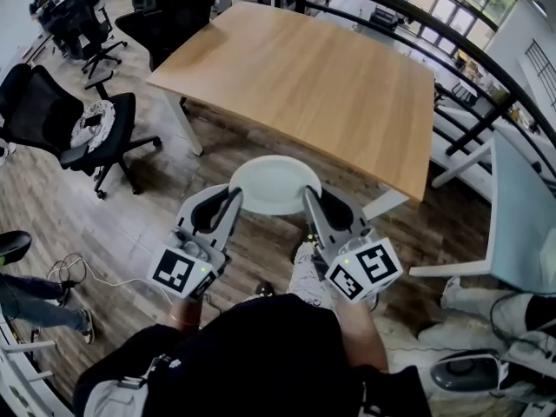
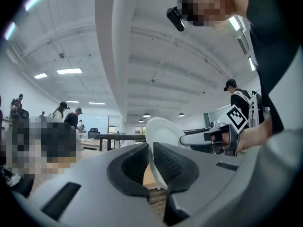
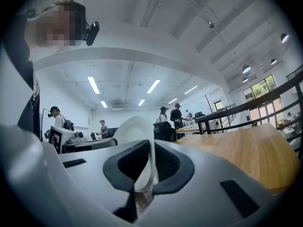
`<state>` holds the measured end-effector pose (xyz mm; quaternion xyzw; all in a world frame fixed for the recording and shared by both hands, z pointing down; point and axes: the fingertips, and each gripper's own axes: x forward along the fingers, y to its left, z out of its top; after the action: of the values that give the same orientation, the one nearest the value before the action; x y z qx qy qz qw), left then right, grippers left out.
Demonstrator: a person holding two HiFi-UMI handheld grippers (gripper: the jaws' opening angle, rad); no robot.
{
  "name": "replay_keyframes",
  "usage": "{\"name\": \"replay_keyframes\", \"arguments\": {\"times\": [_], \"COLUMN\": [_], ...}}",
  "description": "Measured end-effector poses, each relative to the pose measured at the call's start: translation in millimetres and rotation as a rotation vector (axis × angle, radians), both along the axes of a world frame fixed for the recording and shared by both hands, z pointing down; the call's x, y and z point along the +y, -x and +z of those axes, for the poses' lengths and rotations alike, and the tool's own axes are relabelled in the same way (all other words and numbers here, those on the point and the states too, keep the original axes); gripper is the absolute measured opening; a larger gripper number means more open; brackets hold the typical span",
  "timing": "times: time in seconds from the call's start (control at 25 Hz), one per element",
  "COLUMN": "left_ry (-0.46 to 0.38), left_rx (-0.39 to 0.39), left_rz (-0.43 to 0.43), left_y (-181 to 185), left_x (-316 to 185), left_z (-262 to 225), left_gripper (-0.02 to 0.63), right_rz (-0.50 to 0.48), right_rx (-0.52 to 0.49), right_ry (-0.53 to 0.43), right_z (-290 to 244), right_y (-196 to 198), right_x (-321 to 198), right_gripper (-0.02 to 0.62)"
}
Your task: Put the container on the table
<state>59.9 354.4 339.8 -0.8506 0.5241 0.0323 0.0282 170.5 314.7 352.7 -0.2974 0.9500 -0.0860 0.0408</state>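
A round white shallow container (image 1: 274, 184) hangs in the air between my two grippers, just short of the near edge of the wooden table (image 1: 304, 81). My left gripper (image 1: 233, 200) is shut on its left rim, and my right gripper (image 1: 309, 198) is shut on its right rim. In the left gripper view the white container (image 2: 161, 131) stands edge-on between the black pads (image 2: 173, 163), with the right gripper beyond it. In the right gripper view the container (image 3: 137, 131) is pinched the same way, and the table top (image 3: 236, 150) lies to the right.
Black office chairs (image 1: 61, 120) stand to the left over the wood floor. A dark railing (image 1: 486, 68) runs behind the table. A white chair (image 1: 517, 224) is at the right. Several people stand far off in both gripper views.
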Motion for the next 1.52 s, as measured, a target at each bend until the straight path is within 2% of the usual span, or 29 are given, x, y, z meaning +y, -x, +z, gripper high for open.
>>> {"name": "replay_keyframes", "arguments": {"times": [0.36, 0.6, 1.16, 1.52], "left_ry": [-0.021, -0.018, 0.032, 0.051], "left_rx": [-0.039, -0.067, -0.072, -0.115], "left_rz": [-0.1, -0.146, -0.118, -0.119], "left_y": [26.9, 32.3, 32.2, 31.8], "left_x": [-29.2, -62.2, -154.6, -206.3], "left_z": [-4.5, -8.8, 10.4, 6.9], "left_gripper": [0.041, 0.041, 0.041, 0.041], "right_rz": [-0.093, -0.139, -0.12, -0.12], "right_rx": [-0.015, -0.032, -0.037, -0.065], "right_ry": [-0.03, -0.033, 0.007, 0.029], "right_z": [-5.0, -8.2, 13.3, 14.1], "right_y": [32.8, 40.8, 41.3, 40.7], "right_x": [-40.5, -77.3, -168.2, -219.2], "right_gripper": [0.023, 0.025, 0.024, 0.023]}}
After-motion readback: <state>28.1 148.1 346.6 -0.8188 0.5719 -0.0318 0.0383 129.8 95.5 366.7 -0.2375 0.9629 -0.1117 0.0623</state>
